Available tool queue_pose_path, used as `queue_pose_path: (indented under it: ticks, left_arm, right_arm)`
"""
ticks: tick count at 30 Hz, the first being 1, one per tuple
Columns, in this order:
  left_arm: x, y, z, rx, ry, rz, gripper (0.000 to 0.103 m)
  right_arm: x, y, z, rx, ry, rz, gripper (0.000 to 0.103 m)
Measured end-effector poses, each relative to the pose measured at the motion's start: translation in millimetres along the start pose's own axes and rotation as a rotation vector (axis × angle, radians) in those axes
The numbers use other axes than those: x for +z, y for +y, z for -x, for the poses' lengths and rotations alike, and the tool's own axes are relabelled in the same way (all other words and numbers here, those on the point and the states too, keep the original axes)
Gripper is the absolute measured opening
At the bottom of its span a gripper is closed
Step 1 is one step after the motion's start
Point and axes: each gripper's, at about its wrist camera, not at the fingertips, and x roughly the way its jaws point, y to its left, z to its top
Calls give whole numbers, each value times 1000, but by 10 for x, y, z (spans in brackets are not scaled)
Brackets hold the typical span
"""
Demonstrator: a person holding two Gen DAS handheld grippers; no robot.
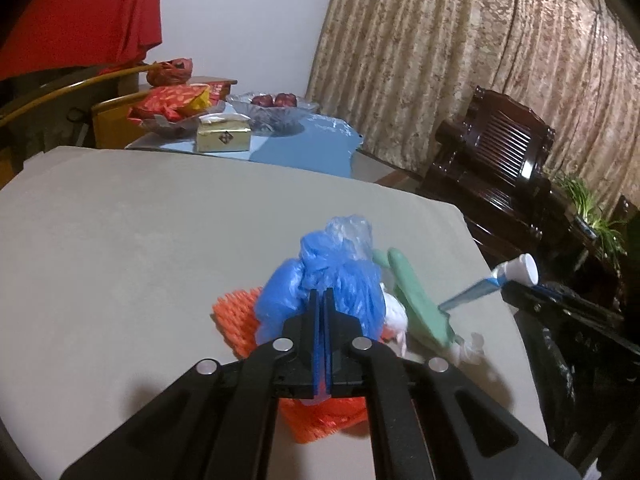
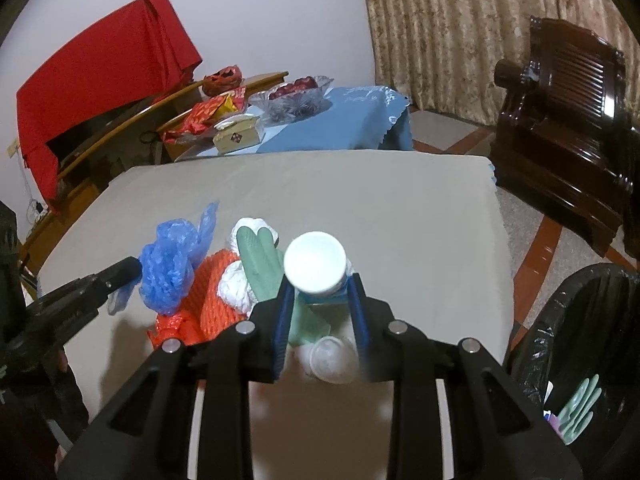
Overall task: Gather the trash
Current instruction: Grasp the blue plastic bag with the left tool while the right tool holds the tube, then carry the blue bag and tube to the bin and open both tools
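A: Left wrist view: what does the left gripper (image 1: 322, 296) hold?

B: Its jaws are fully closed, pinching the blue plastic bag (image 1: 320, 276) directly ahead of the tips, so the thin film cannot slip. The orange net (image 1: 236, 316) lies beneath, on the table (image 1: 120, 220).

A: Right wrist view?

B: The right gripper (image 2: 320, 296) is partly closed, clamping the toothpaste tube (image 2: 316, 266), cap forward. The trash bin (image 2: 576, 320) stands to its right, off the table, probably the drop point.
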Motion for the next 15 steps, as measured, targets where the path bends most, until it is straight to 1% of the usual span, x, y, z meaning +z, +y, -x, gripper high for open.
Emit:
queue_pose_path:
  ticks: [5, 8, 10, 15]
  left_arm:
    - [17, -56, 0, -2, -4, -18, 2]
    - [42, -77, 17, -7, -12, -27, 2]
    - [54, -80, 29, -9, -16, -27, 2]
    - [34, -86, 18, -14, -14, -27, 2]
  right_arm:
    - [1, 15, 11, 3, -6, 3, 27]
    - [16, 3, 32, 10, -12, -3, 28]
    - [13, -13, 63, 2, -22, -3, 30]
    - [-9, 14, 70, 5, -19, 19, 28]
